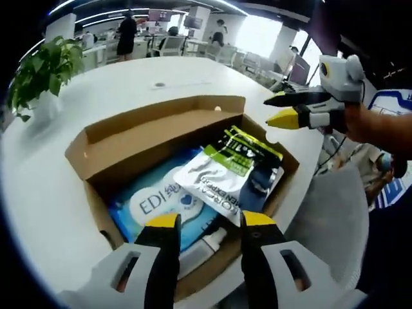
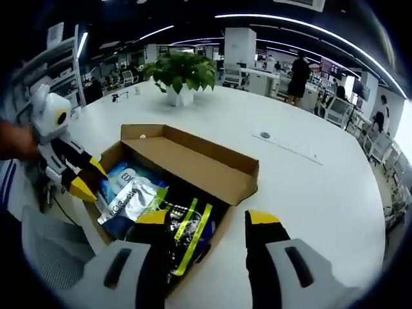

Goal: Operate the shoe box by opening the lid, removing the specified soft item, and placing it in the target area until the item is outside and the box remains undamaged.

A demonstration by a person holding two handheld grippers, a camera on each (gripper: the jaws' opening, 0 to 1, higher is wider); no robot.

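Note:
An open cardboard shoe box [image 1: 96, 151] [image 2: 241, 177] rests on the white table, its lid folded back. Inside lie a blue soft wipes pack [image 1: 145, 203] [image 2: 119, 177], a silver-white pouch [image 1: 215, 177] [image 2: 129, 199] and a dark pouch with yellow-green stripes [image 1: 254, 151] [image 2: 190, 235]. My left gripper [image 1: 210, 222] [image 2: 90, 179] is open at the box's near edge, over the wipes pack and the silver pouch. My right gripper [image 2: 206, 219] [image 1: 278, 109] is open, held by a hand above the box's other side, nothing between its jaws.
A potted plant [image 1: 45, 67] [image 2: 180, 71] stands on the white table [image 1: 38, 206] [image 2: 309, 187] beyond the box. A round cable port [image 2: 264, 136] sits in the tabletop. A grey chair [image 1: 331, 212] [image 2: 55, 257] is beside the table edge. People and desks fill the background.

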